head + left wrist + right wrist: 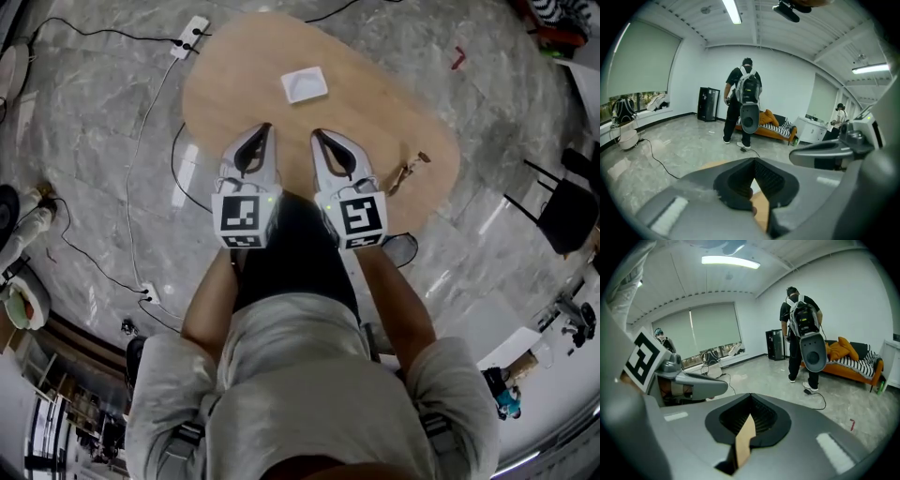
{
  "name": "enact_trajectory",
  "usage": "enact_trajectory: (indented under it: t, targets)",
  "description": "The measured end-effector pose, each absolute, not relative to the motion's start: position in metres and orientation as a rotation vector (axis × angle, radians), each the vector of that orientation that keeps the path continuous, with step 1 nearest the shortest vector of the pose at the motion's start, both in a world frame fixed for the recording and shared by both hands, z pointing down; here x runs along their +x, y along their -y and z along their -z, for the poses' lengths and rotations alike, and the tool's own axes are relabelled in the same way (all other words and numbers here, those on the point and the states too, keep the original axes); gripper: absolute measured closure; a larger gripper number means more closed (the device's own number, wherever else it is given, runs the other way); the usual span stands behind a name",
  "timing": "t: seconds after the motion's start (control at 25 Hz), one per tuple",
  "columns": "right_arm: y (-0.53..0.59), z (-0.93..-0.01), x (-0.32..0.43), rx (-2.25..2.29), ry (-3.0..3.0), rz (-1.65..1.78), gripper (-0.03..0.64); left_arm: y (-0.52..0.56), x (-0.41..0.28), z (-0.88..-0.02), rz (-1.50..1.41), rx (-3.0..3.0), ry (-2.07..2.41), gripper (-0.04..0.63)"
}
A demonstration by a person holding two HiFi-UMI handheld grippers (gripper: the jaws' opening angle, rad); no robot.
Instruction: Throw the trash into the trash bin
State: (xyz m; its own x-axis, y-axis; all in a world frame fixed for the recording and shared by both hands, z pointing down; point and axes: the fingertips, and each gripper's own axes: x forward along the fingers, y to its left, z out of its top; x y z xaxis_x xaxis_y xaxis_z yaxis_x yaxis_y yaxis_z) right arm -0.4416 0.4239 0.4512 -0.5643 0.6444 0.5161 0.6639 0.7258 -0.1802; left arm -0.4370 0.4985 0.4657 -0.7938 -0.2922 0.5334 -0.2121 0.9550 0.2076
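Closest is the person's grey shirt, with both forearms reaching out over the oval wooden table. The left gripper and the right gripper are both clenched, tips meeting with nothing between them. Ahead of them and apart from both, a white square piece lies on the tabletop. A small brown scrap sits by the table's right edge.

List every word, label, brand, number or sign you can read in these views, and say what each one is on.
None: no words, brands or numbers can be read in any view.
The only print is the black-and-white square markers on the left gripper and the right gripper, which are patterns, not text.
The white square object on the table looks blank.
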Motion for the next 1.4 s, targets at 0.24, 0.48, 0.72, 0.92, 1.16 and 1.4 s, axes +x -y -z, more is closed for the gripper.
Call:
enact_trajectory:
  t: [0.24, 0.48, 0.72, 0.92, 1.16, 1.4]
  targets:
    - [-0.438, -0.514, -0.459, -0.982, 2.306, 0.025, 0.609, -0.493, -0.443, -0.537, 0.148, 0.471, 2.434, 0.578]
    - [-0.439, -0.588, -0.455, -1.022, 2.22, 0.166, 0.609, -0.484, -0.446, -0.603, 0.214, 0.479, 2.389, 0.578]
    - [-0.439, -0.636, -0.468, -1.074, 2.151, 0.467, 0.609, -0.481, -0.435, -0.663, 0.204, 0.496, 2.288, 0.578]
    - [-0.436, -0.67, -0.467, -1.216, 1.919, 0.989, 0.609, -0.488, -0.426, -0.69, 0.192, 0.479, 2.224, 0.578]
    - [-0.438, -0.707, -0.47, -1.279, 1.708, 1.188, 0.606, -0.487, -0.437, -0.723, 0.15, 0.527, 2.187, 0.578]
    - [-0.437, -0.744, -0.469, -1.313, 1.502, 1.379, 0.498, -0.499, -0.437, -0.743, 0.163, 0.512, 2.145, 0.578]
